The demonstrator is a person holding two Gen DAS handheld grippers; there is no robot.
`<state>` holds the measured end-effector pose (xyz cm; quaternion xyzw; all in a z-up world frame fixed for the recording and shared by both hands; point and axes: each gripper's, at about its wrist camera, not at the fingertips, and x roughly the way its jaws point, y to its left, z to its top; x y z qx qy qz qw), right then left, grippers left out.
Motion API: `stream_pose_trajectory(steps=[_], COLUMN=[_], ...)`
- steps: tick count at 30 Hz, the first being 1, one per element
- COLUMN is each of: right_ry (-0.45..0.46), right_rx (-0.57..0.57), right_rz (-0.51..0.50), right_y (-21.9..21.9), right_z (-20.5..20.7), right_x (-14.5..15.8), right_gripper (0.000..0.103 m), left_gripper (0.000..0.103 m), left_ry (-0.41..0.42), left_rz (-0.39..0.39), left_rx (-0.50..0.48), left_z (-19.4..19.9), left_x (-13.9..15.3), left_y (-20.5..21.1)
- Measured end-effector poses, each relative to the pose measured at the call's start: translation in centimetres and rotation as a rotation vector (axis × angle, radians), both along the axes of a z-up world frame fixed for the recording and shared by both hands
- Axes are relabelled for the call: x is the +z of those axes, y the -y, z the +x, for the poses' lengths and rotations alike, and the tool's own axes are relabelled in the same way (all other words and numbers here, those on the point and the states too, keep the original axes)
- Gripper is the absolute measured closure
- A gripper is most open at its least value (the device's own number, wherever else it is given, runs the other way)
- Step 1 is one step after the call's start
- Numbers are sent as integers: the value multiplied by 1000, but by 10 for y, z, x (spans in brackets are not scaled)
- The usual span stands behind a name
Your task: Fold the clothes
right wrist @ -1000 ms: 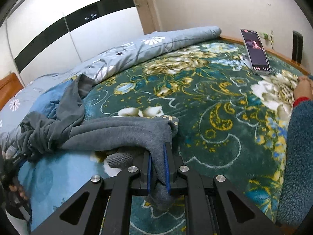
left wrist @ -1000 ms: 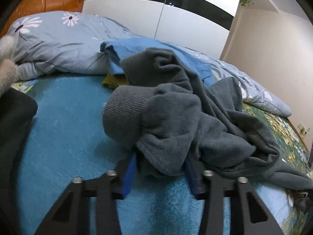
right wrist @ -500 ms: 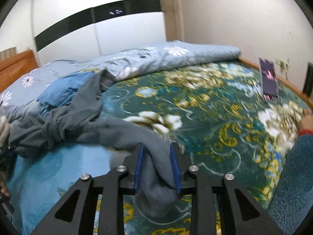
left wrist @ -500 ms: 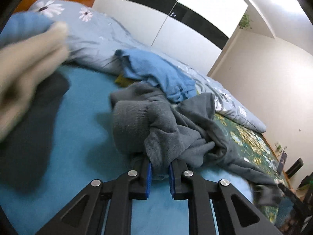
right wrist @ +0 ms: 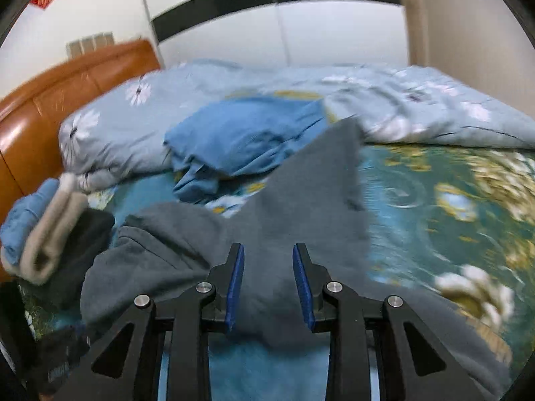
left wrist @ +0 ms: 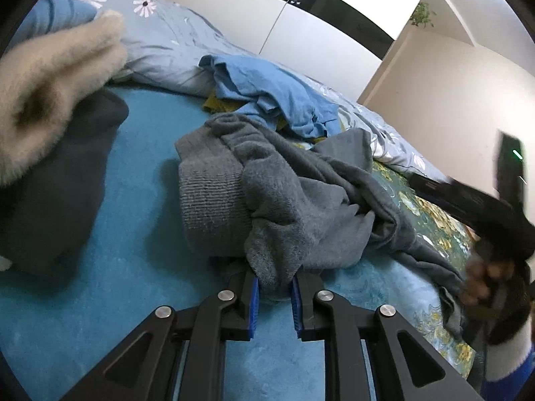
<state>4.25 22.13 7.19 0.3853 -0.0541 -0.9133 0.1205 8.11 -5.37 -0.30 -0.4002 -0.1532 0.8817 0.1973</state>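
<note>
While the left hand-held gripper point(left wrist: 273, 295) clenched the grey sweater point(left wrist: 267, 200) on the bed point(left wrist: 143, 153), the right hand-held gripper point(right wrist: 267, 284) hung released above it, blue garment point(right wrist: 240, 137) at twelve o'clock.

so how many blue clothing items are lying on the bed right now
2 that I can make out: a crumpled blue garment beside the floral duvet, and a folded light-blue piece on the stack at the left. More may be buried underneath.
</note>
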Motion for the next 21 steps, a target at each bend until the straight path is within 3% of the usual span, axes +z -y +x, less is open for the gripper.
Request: stream_pose_trajectory(steps=[6,8,9,16,21], right_ry=[81,97,98,-41,-115], right_rx=[38,17,-4,-165,-160], right_rz=[97,95,74,-134,-246], right_y=[38,32,23,-61,-98], right_z=[-23,-21,-18,37,111], right_x=[-27,-34,-34,7,19], right_gripper=[72,86,98,100,100], left_gripper=[84,84,84,83,82], left_ry=[23,25,26,32,25], left_rz=[-9,-13,-15,-13,-4], left_rx=[-9,-12,-13,-12,1], left_z=[-2,-2,-2,0,3], left_x=[-5,-5,-6,-5,-2], left_y=[0,-1,-2,-4,-3])
